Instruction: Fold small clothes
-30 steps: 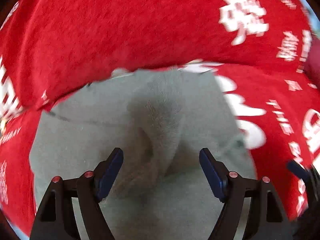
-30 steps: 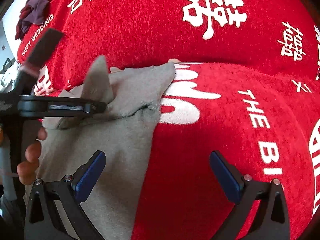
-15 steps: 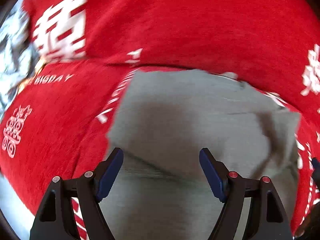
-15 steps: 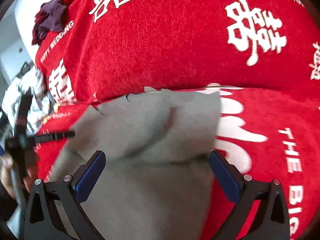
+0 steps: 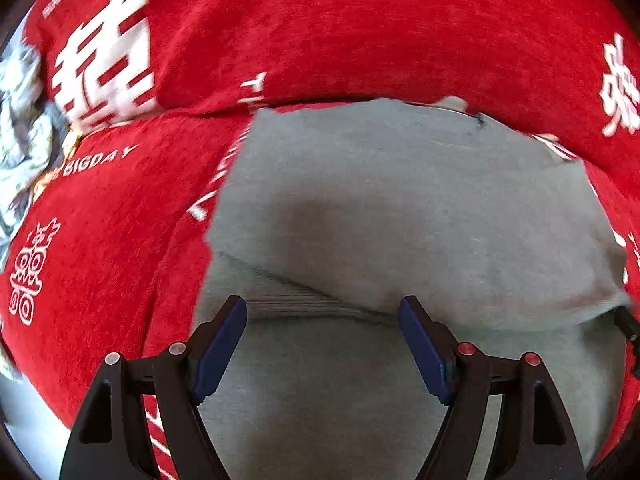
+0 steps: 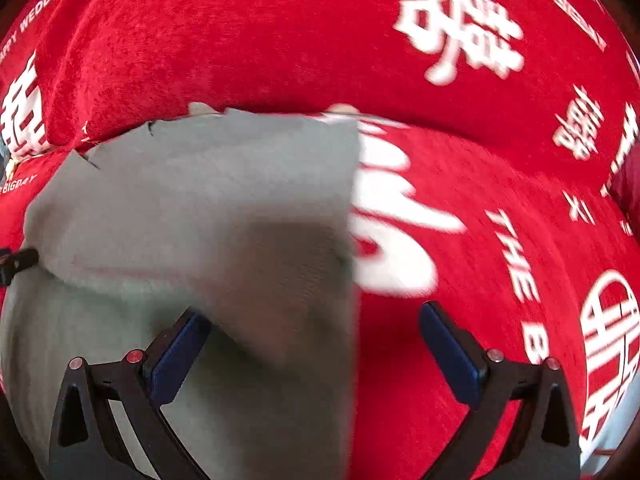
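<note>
- The grey garment [image 5: 400,208] lies on the red cover [image 5: 360,32], its far part doubled over toward the near part (a fold laid, I judge); the doubled edge runs between the claws
- Left claw [image 5: 322,336] released, holding nothing; right claw [image 6: 316,344] likewise spread, straddling the garment's right edge
- Bare red cover lies open to the right

Red sofa cover, printed in white

The seat and backrest are draped in a plush red cover [image 5: 360,32] printed with white characters and "BIGDAY" lettering; a patterned pale fabric [image 5: 20,120] is seen at the far left edge.
</note>
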`<state>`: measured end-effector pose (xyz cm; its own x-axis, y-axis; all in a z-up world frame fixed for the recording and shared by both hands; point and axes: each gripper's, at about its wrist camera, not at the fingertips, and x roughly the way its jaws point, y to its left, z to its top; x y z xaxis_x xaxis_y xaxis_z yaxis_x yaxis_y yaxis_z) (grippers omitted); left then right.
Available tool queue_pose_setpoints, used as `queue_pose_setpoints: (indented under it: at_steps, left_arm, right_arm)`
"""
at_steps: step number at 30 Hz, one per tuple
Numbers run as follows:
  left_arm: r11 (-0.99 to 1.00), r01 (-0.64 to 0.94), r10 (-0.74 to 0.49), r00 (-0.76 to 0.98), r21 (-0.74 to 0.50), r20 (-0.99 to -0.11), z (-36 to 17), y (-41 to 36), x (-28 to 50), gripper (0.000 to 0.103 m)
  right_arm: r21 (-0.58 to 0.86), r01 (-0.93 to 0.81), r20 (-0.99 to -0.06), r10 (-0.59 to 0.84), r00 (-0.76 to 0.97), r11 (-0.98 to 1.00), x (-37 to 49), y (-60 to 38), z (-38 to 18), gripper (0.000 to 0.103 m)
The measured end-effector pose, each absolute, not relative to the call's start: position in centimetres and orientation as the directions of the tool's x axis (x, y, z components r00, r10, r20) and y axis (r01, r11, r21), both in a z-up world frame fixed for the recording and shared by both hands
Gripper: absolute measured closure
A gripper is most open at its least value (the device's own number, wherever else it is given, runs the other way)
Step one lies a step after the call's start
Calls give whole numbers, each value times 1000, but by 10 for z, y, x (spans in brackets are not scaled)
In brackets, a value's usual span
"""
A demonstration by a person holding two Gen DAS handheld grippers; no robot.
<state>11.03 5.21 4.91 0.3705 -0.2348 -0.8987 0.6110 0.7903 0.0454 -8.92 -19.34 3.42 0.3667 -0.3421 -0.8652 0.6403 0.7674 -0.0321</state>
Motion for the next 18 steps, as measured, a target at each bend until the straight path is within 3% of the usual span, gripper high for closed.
queue_pose_setpoints:
  at_steps: [7,9,11,18]
  left_arm:
    - [774,633,-265,335,7,-904,48,41,100,24]
    - [781,625,-266,322,-7,-909,46,44,102,24]
    - [785,619,-264,308,-19,-914,43,46,103,24]
    - [787,617,-257,308,-13,-916,39,46,102,24]
  right_arm:
    - [409,630,-781,-104,616,660,-119,-232,45,0]
    - [503,613,-755,-34,654,609,-120,-240,38,10]
    - [539,593,-744,9,668,598,-114,-239,33,31]
    - [503,575,-772,36,635,645,-91,-248,18,35]
